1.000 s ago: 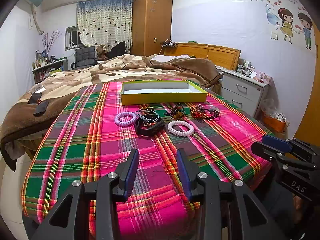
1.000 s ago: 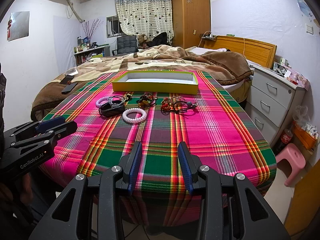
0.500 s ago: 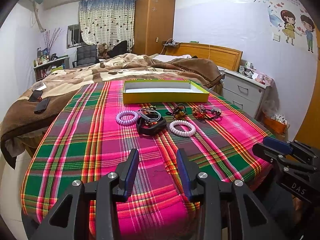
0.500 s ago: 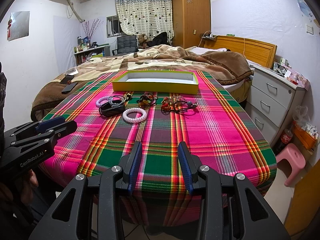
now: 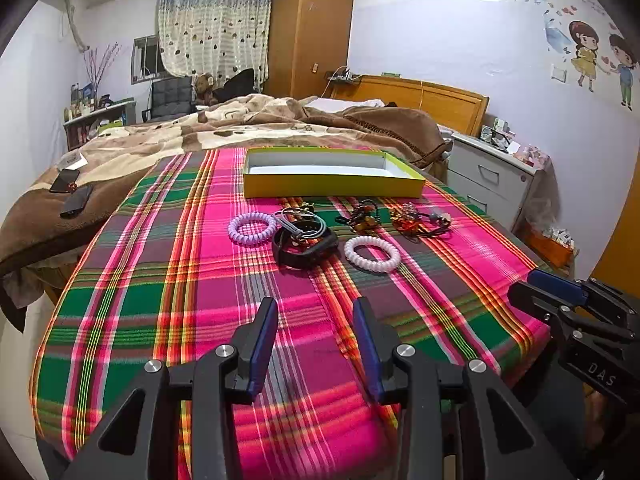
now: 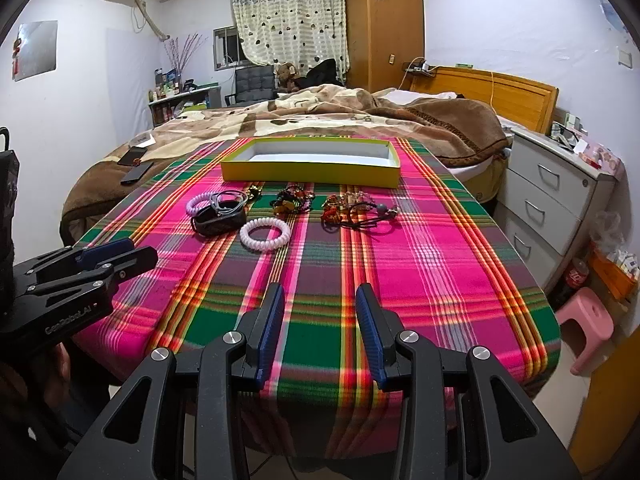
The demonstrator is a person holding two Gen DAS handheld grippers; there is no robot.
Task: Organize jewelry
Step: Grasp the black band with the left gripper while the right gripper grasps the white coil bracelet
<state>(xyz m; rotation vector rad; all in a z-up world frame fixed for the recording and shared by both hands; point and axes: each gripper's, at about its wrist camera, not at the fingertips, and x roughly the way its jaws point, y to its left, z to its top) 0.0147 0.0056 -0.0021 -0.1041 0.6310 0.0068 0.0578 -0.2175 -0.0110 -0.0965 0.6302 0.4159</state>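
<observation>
Hovering over the near end of the plaid tablecloth (image 5: 168,280): left gripper (image 5: 315,322), fingers spread wide apart and holding nothing, pointing toward the jewelry farther up the cloth. Hanging near the cloth's front edge in the same way: right gripper (image 6: 319,310), jaws parted wide with only cloth showing between them, gripping nothing. Lying in a loose row across the middle of the cloth, well apart from both tools: a lilac coil bracelet (image 5: 253,229), then a black band (image 5: 306,246) with grey cords (image 5: 298,220) resting over it, just beside the lilac coil. Sitting a little nearer and to the right of the band: a white coil bracelet (image 5: 372,254). Resting behind that, closer to the box: a dark beaded cluster (image 5: 362,216) and an orange-red beaded tangle (image 5: 418,218), side by side. Standing beyond the whole row at the far end of the cloth: a shallow yellow box (image 5: 332,188), lidless, white inside, nothing visible in it.
</observation>
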